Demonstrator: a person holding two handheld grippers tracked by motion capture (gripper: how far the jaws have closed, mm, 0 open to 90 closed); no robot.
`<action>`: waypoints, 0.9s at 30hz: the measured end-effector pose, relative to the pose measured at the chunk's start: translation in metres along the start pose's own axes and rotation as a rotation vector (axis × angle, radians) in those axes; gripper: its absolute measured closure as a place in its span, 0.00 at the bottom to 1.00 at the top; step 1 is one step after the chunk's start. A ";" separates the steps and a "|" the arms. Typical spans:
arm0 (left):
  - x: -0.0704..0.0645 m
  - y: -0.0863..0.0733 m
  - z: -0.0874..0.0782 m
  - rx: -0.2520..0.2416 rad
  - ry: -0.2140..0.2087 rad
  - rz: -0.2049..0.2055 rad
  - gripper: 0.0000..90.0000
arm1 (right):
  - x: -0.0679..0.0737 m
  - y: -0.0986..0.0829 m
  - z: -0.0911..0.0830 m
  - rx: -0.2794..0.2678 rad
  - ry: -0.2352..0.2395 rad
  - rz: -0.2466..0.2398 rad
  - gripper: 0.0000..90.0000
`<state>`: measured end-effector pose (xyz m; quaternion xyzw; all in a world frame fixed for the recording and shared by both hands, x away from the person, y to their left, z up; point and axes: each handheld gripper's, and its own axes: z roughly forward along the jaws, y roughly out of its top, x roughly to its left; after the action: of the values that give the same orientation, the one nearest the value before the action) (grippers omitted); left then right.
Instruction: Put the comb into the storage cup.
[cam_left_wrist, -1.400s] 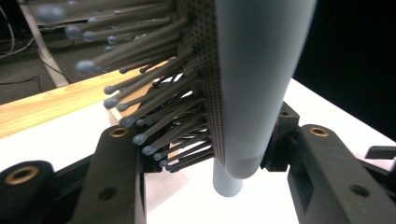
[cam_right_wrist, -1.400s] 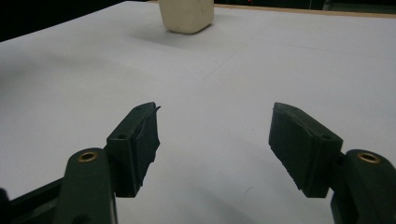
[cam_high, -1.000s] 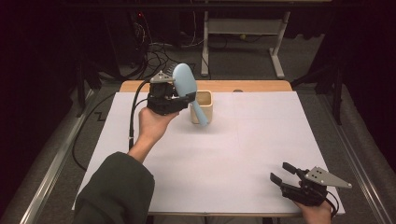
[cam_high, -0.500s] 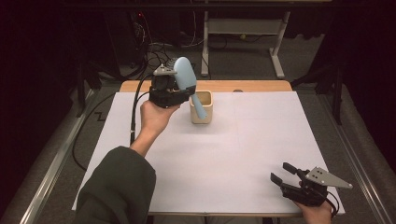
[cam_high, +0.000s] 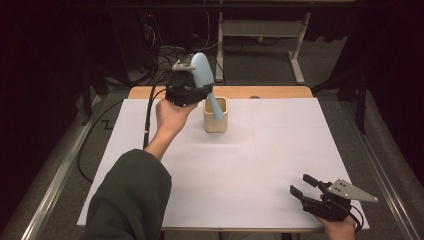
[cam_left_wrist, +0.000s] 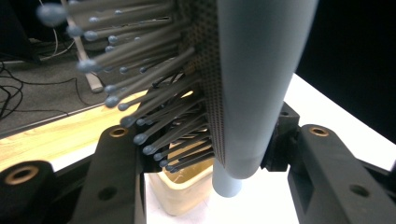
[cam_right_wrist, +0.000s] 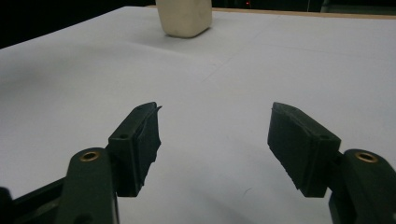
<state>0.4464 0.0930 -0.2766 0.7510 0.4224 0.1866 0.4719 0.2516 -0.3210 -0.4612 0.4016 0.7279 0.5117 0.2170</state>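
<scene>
My left fingers (cam_left_wrist: 116, 154) are clamped on the blue hairbrush (cam_high: 204, 75) at the base of its head — in the left gripper view the bristles fan out to one side and the smooth back sits against the other finger. The brush's long axis runs steeply down and a touch to the right, handle first, and that handle end is already inside the mouth of the beige cup (cam_high: 215, 116). That's the relation that counts: the cup sits directly under my left gripper (cam_high: 186, 91), so the move I'd judge next is straight down along the handle, then let go. The rim is close around the handle, so a tilt could tip the cup. My right fingers (cam_right_wrist: 140, 140) are spread wide with nothing between them, resting low at the near right corner of the white desk (cam_high: 280, 165), well apart from the cup. Nothing else lies on the desk between them.
</scene>
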 end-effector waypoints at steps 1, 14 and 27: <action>0.000 0.001 0.001 0.000 0.003 -0.001 0.60 | 0.000 0.000 0.000 0.001 -0.002 -0.002 0.38; 0.007 0.009 0.012 -0.013 0.035 -0.028 0.60 | 0.000 0.000 0.000 0.002 -0.003 0.000 0.38; 0.021 0.006 0.029 -0.002 0.084 -0.061 0.59 | 0.000 0.000 0.000 0.003 -0.004 0.002 0.39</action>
<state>0.4805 0.0928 -0.2877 0.7291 0.4642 0.2037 0.4599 0.2515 -0.3213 -0.4616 0.4038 0.7278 0.5098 0.2175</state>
